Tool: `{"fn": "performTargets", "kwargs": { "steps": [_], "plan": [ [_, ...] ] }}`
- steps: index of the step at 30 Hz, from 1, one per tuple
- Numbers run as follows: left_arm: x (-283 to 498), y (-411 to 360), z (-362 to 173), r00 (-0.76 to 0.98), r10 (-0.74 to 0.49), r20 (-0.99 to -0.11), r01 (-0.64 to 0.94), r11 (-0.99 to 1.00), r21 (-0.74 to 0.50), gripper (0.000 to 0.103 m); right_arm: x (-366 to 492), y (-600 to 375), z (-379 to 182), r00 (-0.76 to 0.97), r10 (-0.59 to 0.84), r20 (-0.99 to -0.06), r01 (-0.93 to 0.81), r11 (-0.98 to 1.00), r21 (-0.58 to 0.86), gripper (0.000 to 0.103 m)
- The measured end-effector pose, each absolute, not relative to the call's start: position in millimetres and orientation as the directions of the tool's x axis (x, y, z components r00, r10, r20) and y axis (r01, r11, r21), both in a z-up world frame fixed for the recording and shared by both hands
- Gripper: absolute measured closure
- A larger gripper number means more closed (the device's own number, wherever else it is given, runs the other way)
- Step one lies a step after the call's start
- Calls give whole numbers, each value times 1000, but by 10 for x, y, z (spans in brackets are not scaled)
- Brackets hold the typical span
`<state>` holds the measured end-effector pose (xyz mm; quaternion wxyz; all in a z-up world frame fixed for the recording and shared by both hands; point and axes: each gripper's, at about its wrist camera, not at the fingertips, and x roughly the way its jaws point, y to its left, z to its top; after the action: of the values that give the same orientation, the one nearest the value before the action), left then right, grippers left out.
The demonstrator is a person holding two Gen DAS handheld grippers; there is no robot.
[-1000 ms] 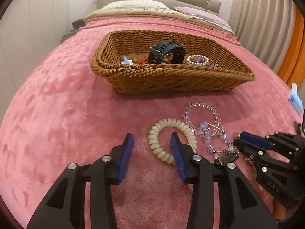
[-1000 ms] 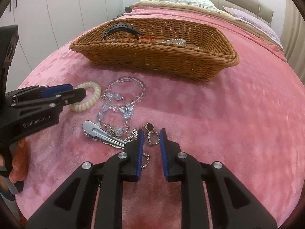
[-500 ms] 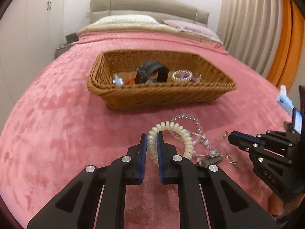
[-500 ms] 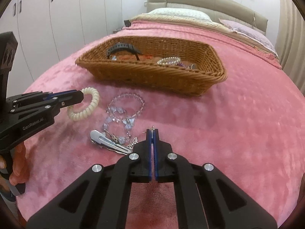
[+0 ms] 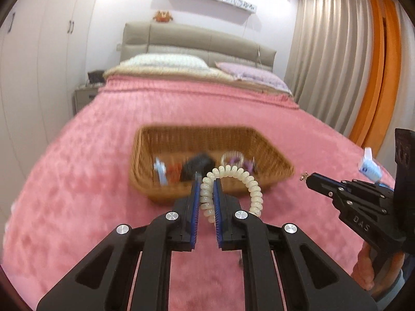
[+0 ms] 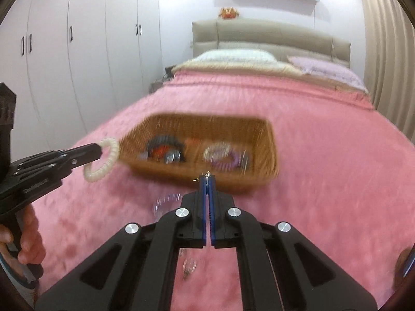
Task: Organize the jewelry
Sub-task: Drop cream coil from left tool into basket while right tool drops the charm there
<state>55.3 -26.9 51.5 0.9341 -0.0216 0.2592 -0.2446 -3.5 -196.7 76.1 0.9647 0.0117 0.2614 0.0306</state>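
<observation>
My left gripper (image 5: 206,181) is shut on a cream spiral hair tie (image 5: 241,181) and holds it in the air before the wicker basket (image 5: 275,155); it also shows in the right wrist view (image 6: 103,159). My right gripper (image 6: 207,181) is shut on a small metal earring (image 6: 206,175), whose hooks stick out at the tips; it also shows in the left wrist view (image 5: 304,175). The basket (image 6: 269,140) holds a black watch (image 6: 166,142), a beaded bracelet (image 6: 220,154) and other small pieces. A blurred crystal bracelet (image 6: 166,200) lies on the pink bedspread below.
The pink bedspread (image 5: 77,181) covers the bed. Pillows (image 5: 166,62) and a headboard are at the far end. White wardrobes (image 6: 77,51) stand left, curtains (image 5: 337,64) right. A blue-white tube (image 5: 368,165) lies at the right bed edge. Another small metal piece (image 6: 188,267) lies under my right gripper.
Both grippers have risen off the bedspread with their items and tilted toward the basket. The left one closed on the hair tie, the right one on the earring, within the last second.
</observation>
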Motion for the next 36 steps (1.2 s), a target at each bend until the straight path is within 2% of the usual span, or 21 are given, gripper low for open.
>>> {"fn": "performTargets", "kwargs": {
  "steps": [5, 9, 17, 24, 29, 32, 34, 36],
  "plan": [
    [829, -361, 856, 780, -464, -421, 441, 884, -156, 94, 316, -2004, 1079, 886, 51, -462, -42, 999, 28, 102],
    [1254, -483, 897, 784, -454, -424, 417, 891, -182, 94, 709, -2070, 1191, 886, 73, -458, -50, 997, 64, 102],
    [1956, -585, 480, 730, -422, -537, 367, 906, -213, 94, 1488, -2281, 845, 815, 99, -571, -20, 989, 144, 102],
    [2135, -594, 164, 691, -402, -600, 351, 913, -207, 94, 1780, -2405, 378, 727, 115, -677, 13, 983, 181, 102],
    [2176, -618, 101, 677, -396, -620, 350, 915, -203, 93, 1843, -2438, 245, 690, 141, -710, 21, 977, 214, 101],
    [2171, -582, 99, 667, -412, -621, 352, 909, -224, 90, 1817, -2490, 262, 691, 164, -704, 27, 968, 251, 96],
    [2128, -547, 133, 673, -420, -609, 352, 906, -235, 82, 1771, -2517, 304, 701, 155, -696, 33, 968, 249, 77],
    [2057, -505, 194, 688, -425, -588, 354, 904, -239, 76, 1718, -2523, 362, 716, 145, -682, 32, 970, 241, 75]
  ]
}}
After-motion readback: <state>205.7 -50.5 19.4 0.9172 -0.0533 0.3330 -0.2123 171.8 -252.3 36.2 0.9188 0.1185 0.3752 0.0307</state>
